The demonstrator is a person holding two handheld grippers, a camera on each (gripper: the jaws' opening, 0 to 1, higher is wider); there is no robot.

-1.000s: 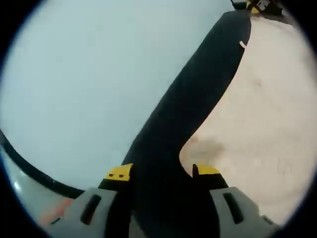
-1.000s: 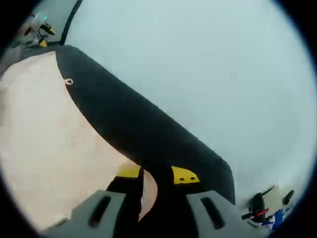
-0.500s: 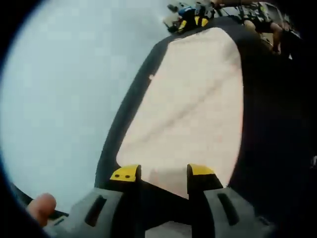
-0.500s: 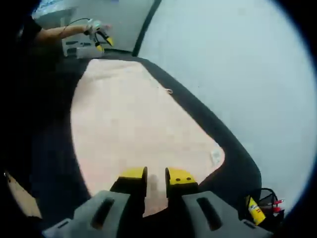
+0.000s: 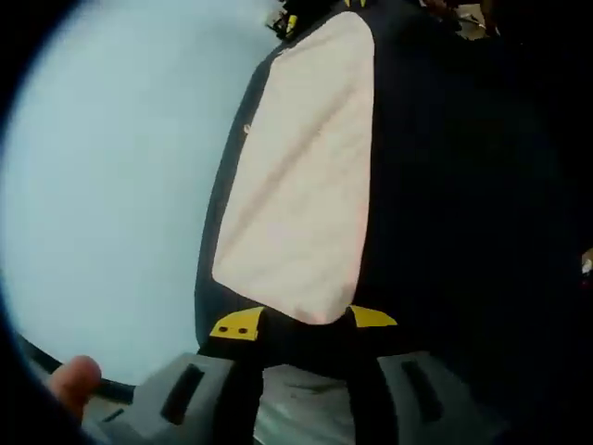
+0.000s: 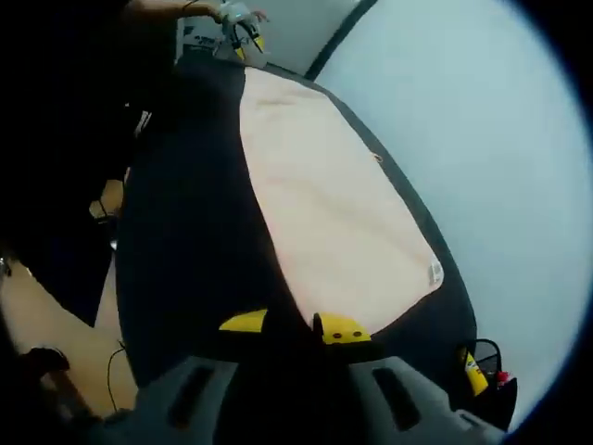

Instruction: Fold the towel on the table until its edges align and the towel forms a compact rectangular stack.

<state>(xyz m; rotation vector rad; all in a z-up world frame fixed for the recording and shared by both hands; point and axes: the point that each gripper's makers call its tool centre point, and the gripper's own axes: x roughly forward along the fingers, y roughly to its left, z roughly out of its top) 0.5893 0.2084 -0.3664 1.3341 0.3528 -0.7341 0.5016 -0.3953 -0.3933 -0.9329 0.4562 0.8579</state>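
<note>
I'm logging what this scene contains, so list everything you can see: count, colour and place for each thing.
towel: one, pale peach, lying flat on the dark table; a small white label sits near one corner.
table: one, black top, under the towel.
wall: pale blue-grey, beyond the table's edge.
bottle: one, yellow, past the table's corner in the right gripper view, among dark things too small to name.
left gripper: one, grey with yellow tips, at the towel's near edge; jaws apart.
right gripper: one, grey with yellow tips, at the towel's opposite end; jaws nearly together on dark fabric.
fingertip: one, low in the left gripper view.
</note>
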